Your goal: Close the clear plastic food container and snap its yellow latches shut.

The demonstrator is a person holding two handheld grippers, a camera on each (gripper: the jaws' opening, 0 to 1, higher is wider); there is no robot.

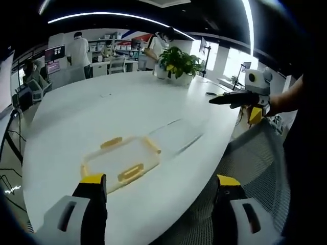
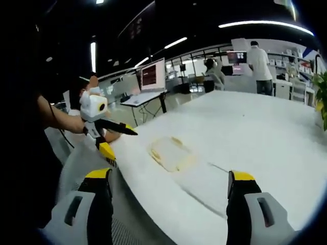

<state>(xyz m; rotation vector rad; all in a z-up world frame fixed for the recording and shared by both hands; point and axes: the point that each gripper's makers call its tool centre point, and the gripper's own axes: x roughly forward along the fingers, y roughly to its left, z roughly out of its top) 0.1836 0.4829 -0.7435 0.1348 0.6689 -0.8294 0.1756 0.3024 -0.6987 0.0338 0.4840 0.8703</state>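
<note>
A clear plastic food container lies open on the white table [image 1: 92, 112], near its front edge. Its lid [image 1: 121, 162] with yellow latches lies flat at lower left in the left gripper view, and the clear base [image 1: 176, 133] lies beside it to the right. The left gripper [image 1: 156, 186] is open, just short of the lid, with nothing between its jaws. In the right gripper view the lid [image 2: 171, 151] shows mid-table and the right gripper [image 2: 168, 184] is open over the table edge. Each view also catches the other gripper [image 1: 227, 98] [image 2: 122, 130], held off the table's edge.
A potted plant [image 1: 179, 64] stands at the table's far end. People, desks and monitors [image 2: 153, 74] fill the room behind. A person's arm [image 1: 286, 99] holds the other gripper. Grey patterned floor [image 1: 250, 158] lies beside the table.
</note>
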